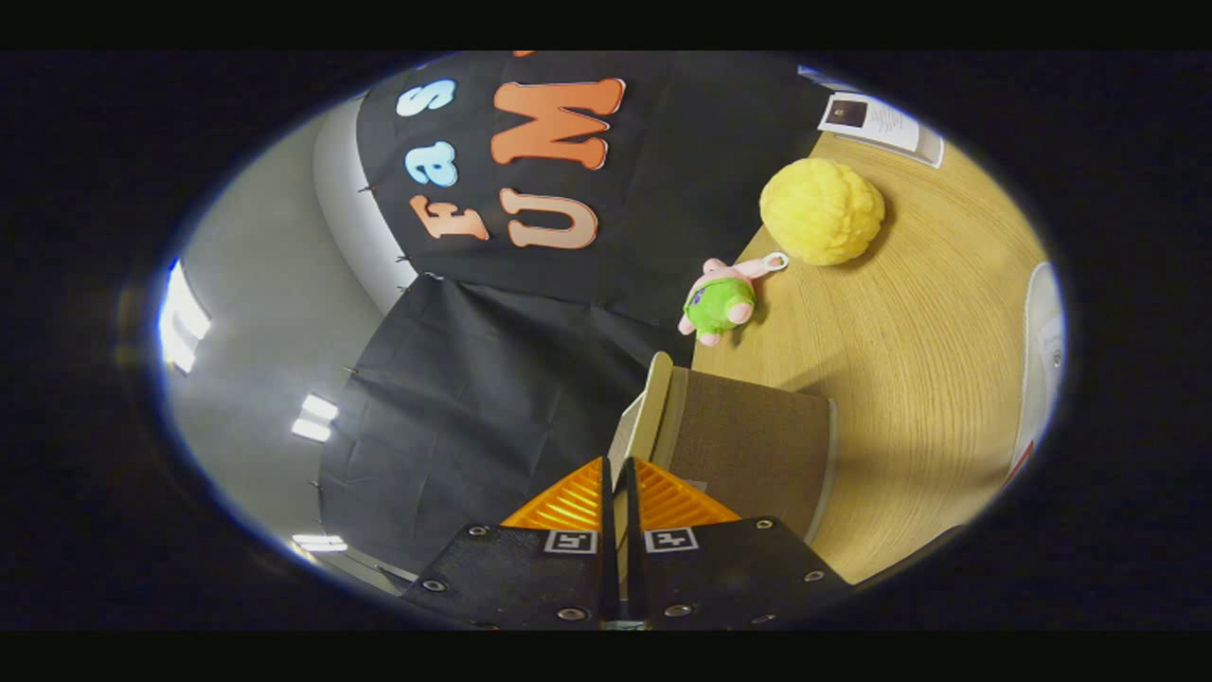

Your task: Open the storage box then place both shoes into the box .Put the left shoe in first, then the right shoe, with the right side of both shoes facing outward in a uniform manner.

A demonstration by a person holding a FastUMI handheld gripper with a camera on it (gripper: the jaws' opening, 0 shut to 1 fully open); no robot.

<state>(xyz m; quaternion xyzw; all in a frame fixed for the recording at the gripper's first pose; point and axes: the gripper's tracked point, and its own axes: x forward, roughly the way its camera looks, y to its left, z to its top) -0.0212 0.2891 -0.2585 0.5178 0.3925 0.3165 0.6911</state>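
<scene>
Storage box sits on the wooden table, near its edge by the black cloth wall. My claw has its fingers pressed together on the box's lid, which stands raised. Beyond it, a small plush toy and a yellow fuzzy ball rest along that same edge.

Bright ceiling lights, soft shadows, fisheye-warped, tilted view

Gripper: ribbed wedge-shaped fingers, dark textured plates with round rivets, two square black-and-white marker tags.
</scene>
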